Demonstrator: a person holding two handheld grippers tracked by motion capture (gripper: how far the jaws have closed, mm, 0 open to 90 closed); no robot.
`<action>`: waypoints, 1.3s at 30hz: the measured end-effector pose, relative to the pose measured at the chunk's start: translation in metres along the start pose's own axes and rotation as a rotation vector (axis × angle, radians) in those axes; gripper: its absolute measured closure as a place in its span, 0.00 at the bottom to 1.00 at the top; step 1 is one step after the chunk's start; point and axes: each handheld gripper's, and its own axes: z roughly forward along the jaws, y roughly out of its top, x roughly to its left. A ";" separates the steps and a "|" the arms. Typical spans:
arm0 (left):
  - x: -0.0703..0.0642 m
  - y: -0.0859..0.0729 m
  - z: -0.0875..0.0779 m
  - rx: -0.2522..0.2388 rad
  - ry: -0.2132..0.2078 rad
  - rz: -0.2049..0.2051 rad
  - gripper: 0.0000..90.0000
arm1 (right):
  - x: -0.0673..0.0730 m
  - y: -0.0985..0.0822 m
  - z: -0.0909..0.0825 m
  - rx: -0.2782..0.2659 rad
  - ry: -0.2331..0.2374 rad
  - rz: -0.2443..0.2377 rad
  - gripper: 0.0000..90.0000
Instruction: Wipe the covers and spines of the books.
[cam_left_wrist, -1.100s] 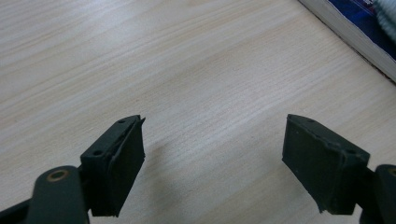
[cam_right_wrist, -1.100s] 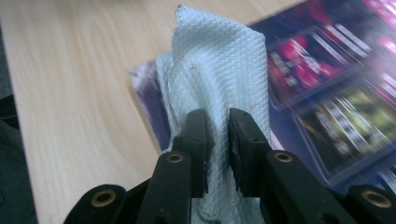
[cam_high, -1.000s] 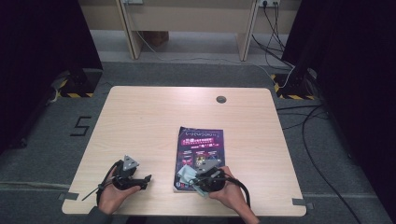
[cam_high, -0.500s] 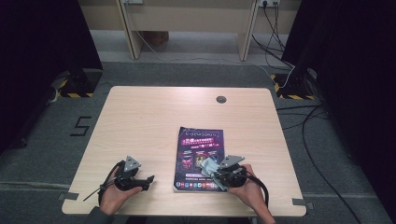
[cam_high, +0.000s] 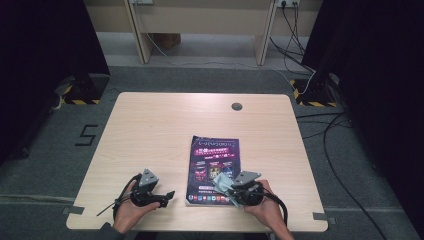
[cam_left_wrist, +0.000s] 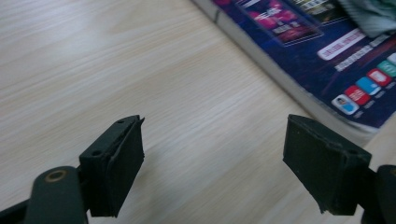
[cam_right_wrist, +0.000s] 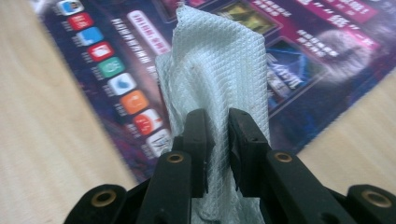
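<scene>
Right gripper view: my right tool (cam_right_wrist: 217, 135) is clenched on a pale blue-green quilted cloth (cam_right_wrist: 219, 70), held over the near end of the purple magazine (cam_right_wrist: 116, 60) lying on the wooden bench (cam_high: 150, 130). High view puts that magazine toward the bench's near edge, right of centre. My left tool (cam_left_wrist: 212, 154) hovers released, nothing between its jaws, beside the magazine's edge.

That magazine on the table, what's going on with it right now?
A person at the table works with a gripper in each hand. The right gripper is shut on a pale blue-grey cloth and holds it over the near end of the purple magazine, apparently to wipe its cover. The left gripper is open, with nothing between its jaws, low over the bare wood just left of the magazine.
</scene>
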 end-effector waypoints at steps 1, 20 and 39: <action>-0.002 0.001 0.002 -0.009 -0.017 -0.010 0.22 | -0.004 0.001 0.001 -0.001 -0.012 0.004 0.87; -0.036 0.005 0.021 0.029 -0.097 0.018 0.24 | -0.052 0.023 0.024 0.004 -0.089 0.082 0.87; -0.045 0.002 0.017 0.067 -0.053 0.151 0.28 | -0.112 0.059 0.054 0.036 -0.184 0.198 0.87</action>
